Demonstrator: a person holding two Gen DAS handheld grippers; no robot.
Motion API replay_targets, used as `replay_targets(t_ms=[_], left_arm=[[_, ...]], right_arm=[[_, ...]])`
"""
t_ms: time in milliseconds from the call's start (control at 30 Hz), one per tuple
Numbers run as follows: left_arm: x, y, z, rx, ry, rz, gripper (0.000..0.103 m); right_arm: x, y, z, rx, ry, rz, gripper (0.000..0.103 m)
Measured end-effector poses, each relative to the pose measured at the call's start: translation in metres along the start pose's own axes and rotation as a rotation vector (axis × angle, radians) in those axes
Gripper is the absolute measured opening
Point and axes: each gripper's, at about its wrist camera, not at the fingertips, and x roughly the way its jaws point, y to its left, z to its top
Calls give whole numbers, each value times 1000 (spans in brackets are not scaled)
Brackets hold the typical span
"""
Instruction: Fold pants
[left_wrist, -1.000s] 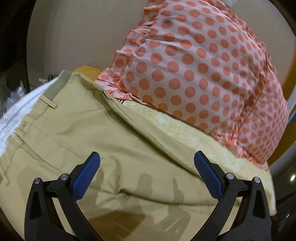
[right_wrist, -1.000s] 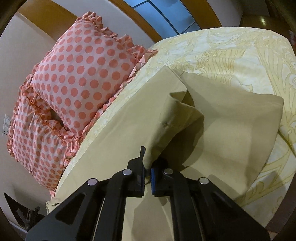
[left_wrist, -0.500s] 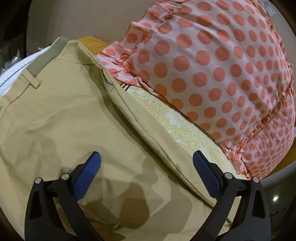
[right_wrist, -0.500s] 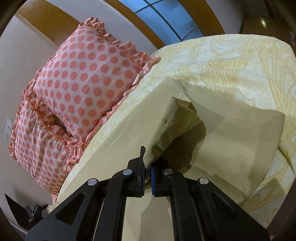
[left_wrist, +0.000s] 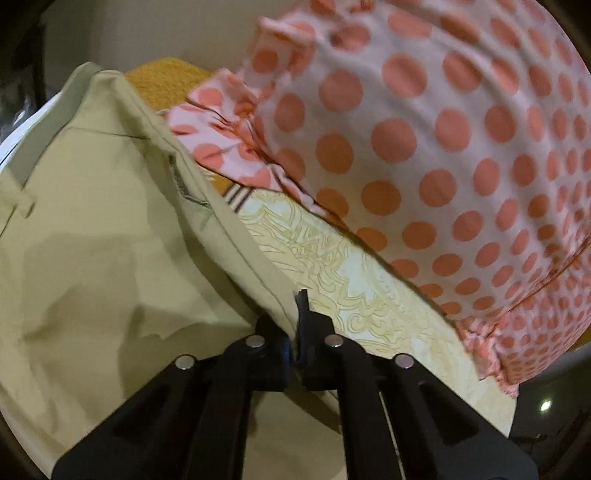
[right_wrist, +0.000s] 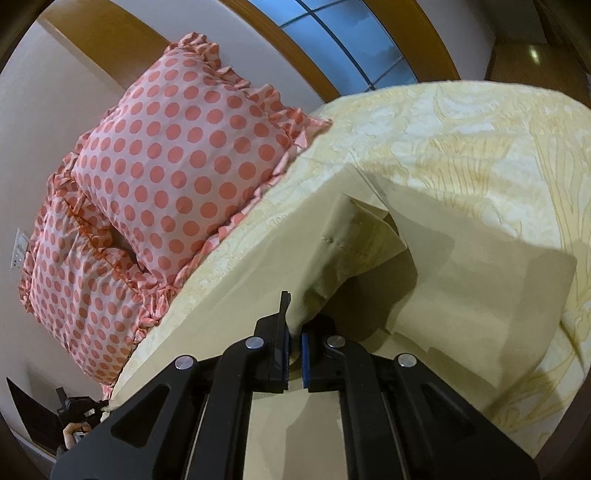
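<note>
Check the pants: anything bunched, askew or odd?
Yes. In the right wrist view one hem corner of the pants is flipped back over the flat leg, held up by the right gripper. No damage visible.

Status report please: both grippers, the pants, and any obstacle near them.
Left gripper shut on pants edge. Right gripper shut on a raised fold. Pants on yellow bedspread. Polka-dot pillow close beside, not blocking.
</note>
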Motion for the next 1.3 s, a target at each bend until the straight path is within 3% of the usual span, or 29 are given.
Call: replay_targets(t_ms=[167,233,333,533,667,733,767,800,867,967,1100,1133,1233,1267,1300], left_arm=[[-93,7,-40,95,-133,-84,2],[-145,22,-77,123,-180,-128,2],[-188,51,-136,143,-204,-126,3],[-201,96,-217,84,-158,-73,3],[-190,116,-240,71,-128,-53,4],[-191,122,-249,74,-140,-50,8],[-194,122,-252,83,-163,-42,12],[-198,122,-255,90,-180,-37,16],[-208,121,-260,115,-226,-34,23],[-216,120,-266,120,-258,-32,36],[-226,126,-270,89,-290,-45,38],[-232,130,-271,62,-317,-47,38],[-254,142,-273,31,-431,-16,53],[-260,146,-272,21,-459,-4,59],[-261,149,-270,16,-463,1,62]], right_arm=[[-24,0,9,-24,-57,2,4],[-35,-5,11,-30,-78,-7,5],[-49,-21,8,-32,-82,-35,5],[-61,-41,-1,-13,-83,-86,5],[-68,-45,-8,-34,-89,-128,5],[-75,-46,-10,-28,-96,-138,21],[-84,-49,-12,-15,-121,-155,40],[-91,-51,-14,-9,-155,-168,53],[-106,-57,-20,-10,-228,-218,53],[-100,-71,-22,16,-197,-230,53],[-94,-67,-29,-19,-207,-204,52],[-91,-64,-30,-36,-204,-199,52],[-82,-53,-37,-115,-199,-189,52],[-79,-50,-38,-145,-210,-205,45],[-75,-49,-37,-161,-214,-207,24]])
